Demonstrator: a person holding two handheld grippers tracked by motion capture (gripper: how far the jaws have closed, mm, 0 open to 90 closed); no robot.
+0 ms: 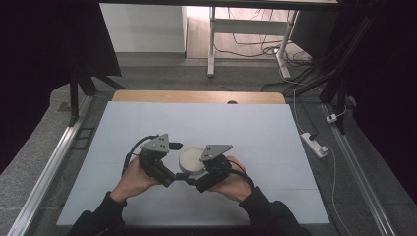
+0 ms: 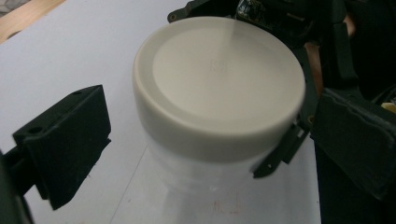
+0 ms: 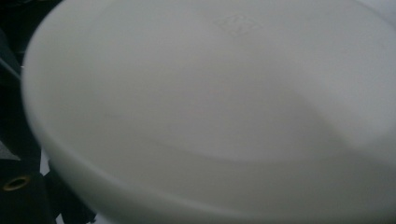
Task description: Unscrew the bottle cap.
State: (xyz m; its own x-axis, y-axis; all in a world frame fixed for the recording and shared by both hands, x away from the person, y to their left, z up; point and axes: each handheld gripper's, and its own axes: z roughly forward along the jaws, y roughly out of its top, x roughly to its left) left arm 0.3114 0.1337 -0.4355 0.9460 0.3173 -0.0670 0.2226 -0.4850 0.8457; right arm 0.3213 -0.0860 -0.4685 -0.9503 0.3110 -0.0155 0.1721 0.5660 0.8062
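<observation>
High view: both hand-held grippers [image 1: 173, 158] [image 1: 199, 164] flank white jar [image 1: 192, 160].

Jar [image 1: 192, 160] stands between the left claw [image 1: 173, 169] and the right claw [image 1: 200, 173]; it blocks the straight line from one to the other. In the left gripper view the jar's lid [image 2: 219, 79] sits between the spread jaws; clear gap beside the left jaw, little room at the right jaw, where the right claw's black frame [image 2: 299, 135] crowds in behind the jar. In the right gripper view the lid [image 3: 210, 107] lies close ahead; no room forward. Beyond both claws the table [image 1: 196, 123] is open to its far edge; outward of each claw, open surface too.
</observation>
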